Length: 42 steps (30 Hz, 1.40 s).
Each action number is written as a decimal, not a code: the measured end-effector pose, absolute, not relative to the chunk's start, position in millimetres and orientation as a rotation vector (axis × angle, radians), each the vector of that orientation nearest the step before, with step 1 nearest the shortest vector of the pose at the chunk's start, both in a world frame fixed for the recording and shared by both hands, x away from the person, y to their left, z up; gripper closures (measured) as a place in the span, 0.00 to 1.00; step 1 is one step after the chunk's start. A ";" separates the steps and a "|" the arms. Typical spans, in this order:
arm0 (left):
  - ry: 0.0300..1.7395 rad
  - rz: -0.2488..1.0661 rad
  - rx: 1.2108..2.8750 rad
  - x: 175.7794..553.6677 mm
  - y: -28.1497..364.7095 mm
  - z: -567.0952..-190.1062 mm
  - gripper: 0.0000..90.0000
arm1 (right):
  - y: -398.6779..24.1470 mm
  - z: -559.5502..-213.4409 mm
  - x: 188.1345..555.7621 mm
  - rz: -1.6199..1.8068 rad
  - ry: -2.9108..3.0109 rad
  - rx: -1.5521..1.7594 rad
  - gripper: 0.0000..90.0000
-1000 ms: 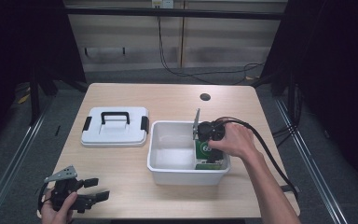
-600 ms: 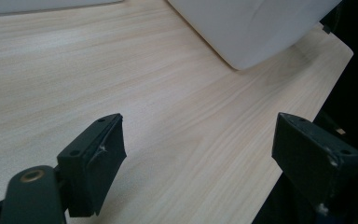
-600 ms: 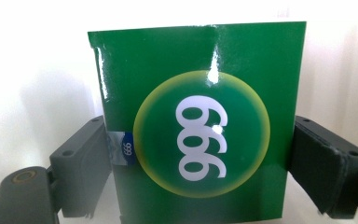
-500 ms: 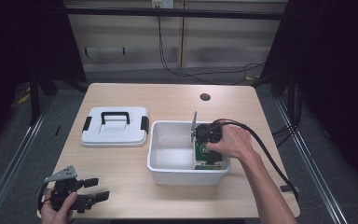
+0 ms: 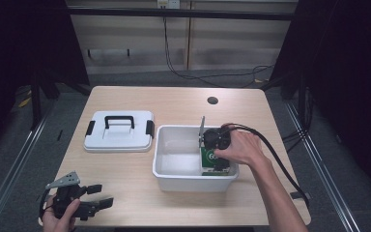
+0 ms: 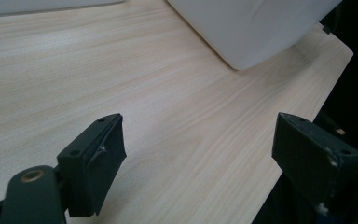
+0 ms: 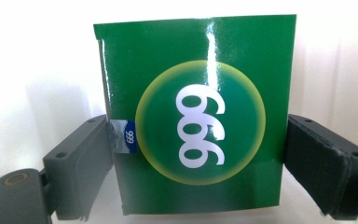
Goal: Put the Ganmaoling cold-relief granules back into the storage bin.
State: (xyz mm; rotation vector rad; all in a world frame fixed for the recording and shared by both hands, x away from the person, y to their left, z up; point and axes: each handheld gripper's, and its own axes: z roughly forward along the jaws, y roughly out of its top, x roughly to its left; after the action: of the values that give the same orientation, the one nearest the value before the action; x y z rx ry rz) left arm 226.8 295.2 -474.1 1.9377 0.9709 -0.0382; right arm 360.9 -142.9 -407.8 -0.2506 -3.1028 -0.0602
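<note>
A glossy green box with a yellow-ringed circle and white "999" print sits between the jaws of my right gripper, which press on its two sides. From above, the right gripper points down into the white bin, holding the green box against the bin's right end. My left gripper rests at the table's near left corner, open and empty. Its jaws stand wide apart over bare wood, with a corner of the bin ahead.
A white lid with a black handle and side clips lies flat left of the bin. A small round hole is in the tabletop at the back right. A black cable trails from the right gripper off the table's right edge.
The right hand has shifted slightly, with the green box sitting a little lower inside the bin. The left gripper has stayed in place.
</note>
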 end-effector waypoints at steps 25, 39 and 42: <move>0.974 -0.038 1.936 226.9 295.0 -474.5 0.19 | -160.2 -386.1 358.6 -0.256 -3.123 -0.323 0.14; 0.976 -0.036 1.937 226.7 295.0 -474.4 0.19 | -171.6 -372.0 357.3 -0.440 -3.122 -0.432 0.17; 0.976 -0.036 1.937 226.5 295.3 -474.2 0.19 | -174.2 -369.0 355.8 -0.498 -3.121 -0.461 0.17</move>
State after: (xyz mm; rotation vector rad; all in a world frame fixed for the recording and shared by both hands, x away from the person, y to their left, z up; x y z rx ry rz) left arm 226.5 295.3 -474.2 1.9373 0.9763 -0.0359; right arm 355.8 -174.2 -369.0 -0.4606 -3.1212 -0.4976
